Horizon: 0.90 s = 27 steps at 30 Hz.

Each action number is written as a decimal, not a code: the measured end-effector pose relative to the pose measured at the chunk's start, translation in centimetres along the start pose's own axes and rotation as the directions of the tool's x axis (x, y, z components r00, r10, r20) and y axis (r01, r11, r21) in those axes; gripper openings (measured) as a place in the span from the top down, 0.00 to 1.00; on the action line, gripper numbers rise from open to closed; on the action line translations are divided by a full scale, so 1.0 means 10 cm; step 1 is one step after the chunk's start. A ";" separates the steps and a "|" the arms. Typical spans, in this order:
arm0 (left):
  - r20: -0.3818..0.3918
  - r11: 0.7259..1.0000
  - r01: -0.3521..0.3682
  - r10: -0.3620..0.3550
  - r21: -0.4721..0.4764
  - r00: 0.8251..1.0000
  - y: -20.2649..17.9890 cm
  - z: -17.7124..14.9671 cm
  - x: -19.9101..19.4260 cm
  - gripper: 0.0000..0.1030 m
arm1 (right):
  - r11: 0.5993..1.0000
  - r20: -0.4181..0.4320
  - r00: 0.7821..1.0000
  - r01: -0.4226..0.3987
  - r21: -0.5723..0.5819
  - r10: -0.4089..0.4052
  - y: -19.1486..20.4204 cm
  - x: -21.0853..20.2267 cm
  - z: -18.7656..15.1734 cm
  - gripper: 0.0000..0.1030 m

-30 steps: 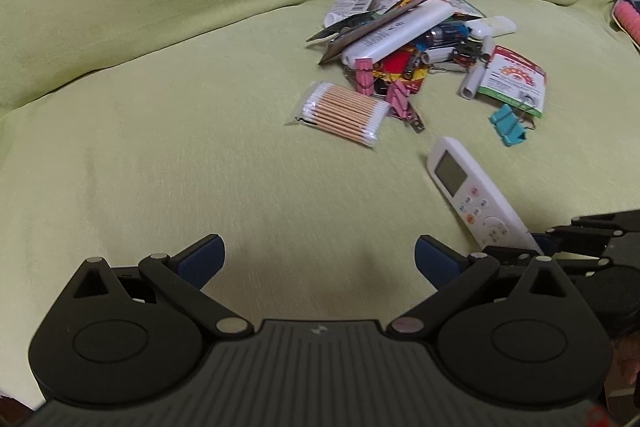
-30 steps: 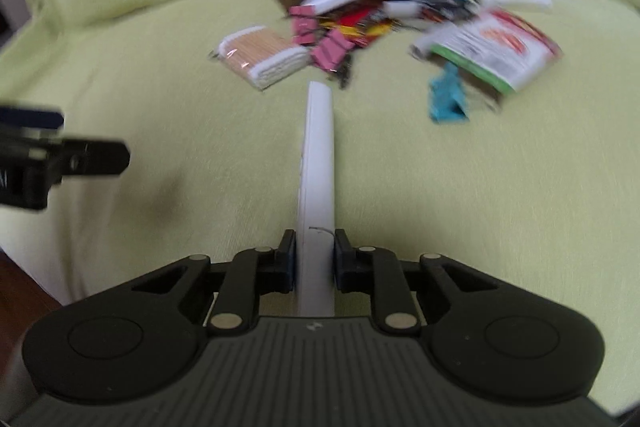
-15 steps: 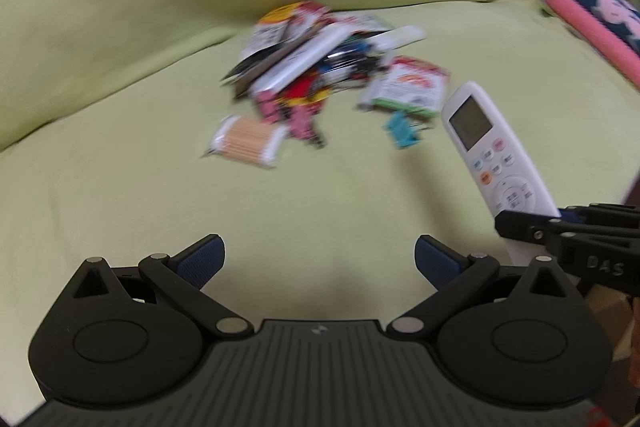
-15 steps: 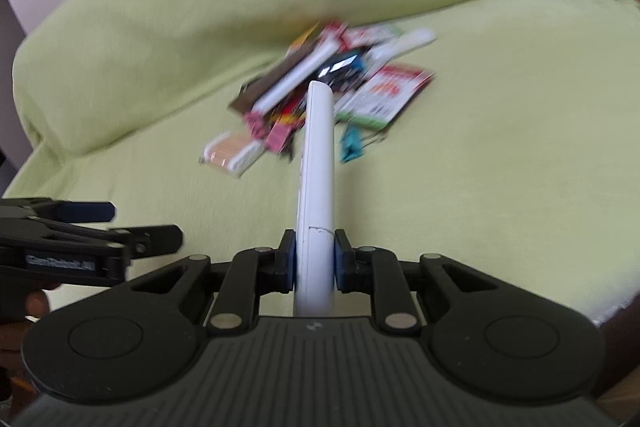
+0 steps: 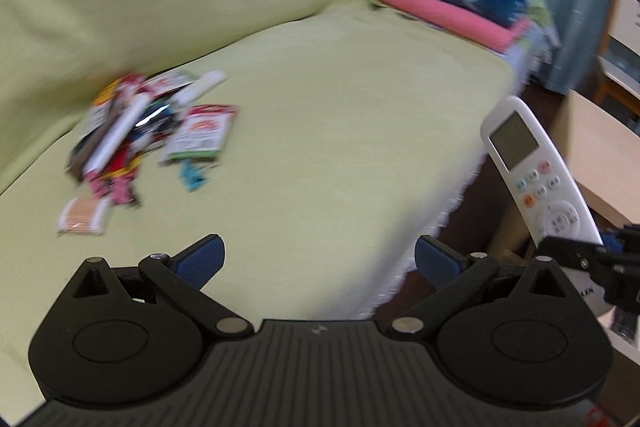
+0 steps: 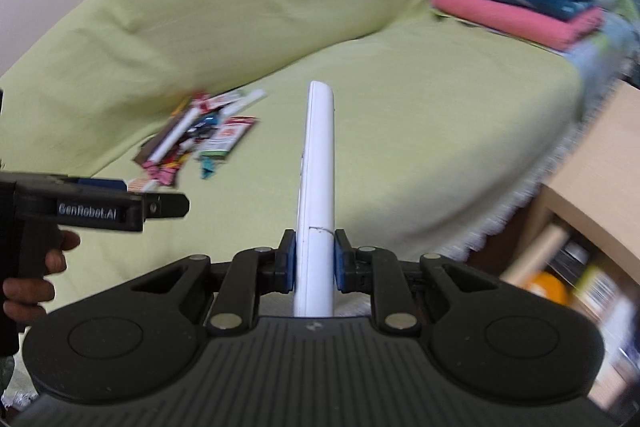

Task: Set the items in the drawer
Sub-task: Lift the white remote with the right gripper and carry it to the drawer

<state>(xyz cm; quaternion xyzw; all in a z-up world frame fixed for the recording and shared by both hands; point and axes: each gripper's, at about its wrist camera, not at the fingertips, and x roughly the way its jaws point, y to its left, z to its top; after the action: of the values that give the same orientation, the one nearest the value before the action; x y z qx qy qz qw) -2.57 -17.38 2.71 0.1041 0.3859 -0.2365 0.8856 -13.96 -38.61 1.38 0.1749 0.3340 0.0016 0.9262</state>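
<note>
One item out of the heap is off the couch: the white remote control [image 6: 316, 187] is clamped edge-on between the blue pads of the right gripper [image 6: 315, 263], its jaws pressed against both long sides near the lower end, so that it sticks straight out ahead of the camera. A second ago this remote lay flat on the green cover [image 5: 320, 131] just in front of the pile of small items [image 5: 148, 131]; half a second ago it was already raised, and now it hangs past the fringed edge of the cover, with the pile well behind and to the left. In the left wrist view the remote [image 5: 536, 171] shows its screen and buttons, held up at the right side over the dark floor beside a pale wooden cabinet [image 5: 600, 147]. The left gripper [image 5: 318, 263] carries nothing, its fingers spread wide apart, and it has swung rightward along with the other. Both views are smeared with motion, so the swing toward the furniture seems still under way. No drawer can be made out for certain; the wooden unit [image 6: 592, 183] at the right of the right wrist view shows open shelves with blurred contents. The pick looks done and the carry begun, while cotton swabs [image 5: 82, 221], clips and packets remain on the couch for later trips.
</note>
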 end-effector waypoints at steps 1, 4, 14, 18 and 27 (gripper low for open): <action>0.001 1.000 0.013 -0.013 0.013 1.000 -0.08 0.01 0.00 0.01 | 1.000 0.003 1.000 0.018 0.010 -0.018 -0.05 -0.08 -0.03 0.84; 0.004 0.998 0.047 -0.047 0.052 0.999 -0.30 0.02 -0.03 0.01 | 0.998 0.017 0.998 0.058 0.030 -0.059 -0.15 -0.27 -0.11 0.84; 0.004 0.982 0.130 -0.132 0.140 0.991 -0.75 0.01 -0.13 0.01 | 0.985 0.064 0.985 0.158 0.075 -0.162 -0.26 -0.71 -0.36 0.84; 0.003 0.971 0.165 -0.168 0.176 0.986 -0.94 0.00 -0.18 0.01 | 0.972 0.081 0.972 0.214 0.097 -0.222 -0.32 -0.95 -0.48 0.84; -0.011 0.938 0.224 -0.229 0.263 0.973 -1.40 -0.05 -0.23 0.01 | 0.928 0.091 0.924 0.367 0.070 -0.372 -0.65 -1.62 -0.66 0.84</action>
<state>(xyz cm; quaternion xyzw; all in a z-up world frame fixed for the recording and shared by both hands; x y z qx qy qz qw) -11.27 -28.53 4.00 0.1732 0.3517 -0.3868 0.8347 -31.38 -44.55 4.54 0.1325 0.3126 -0.1905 0.9211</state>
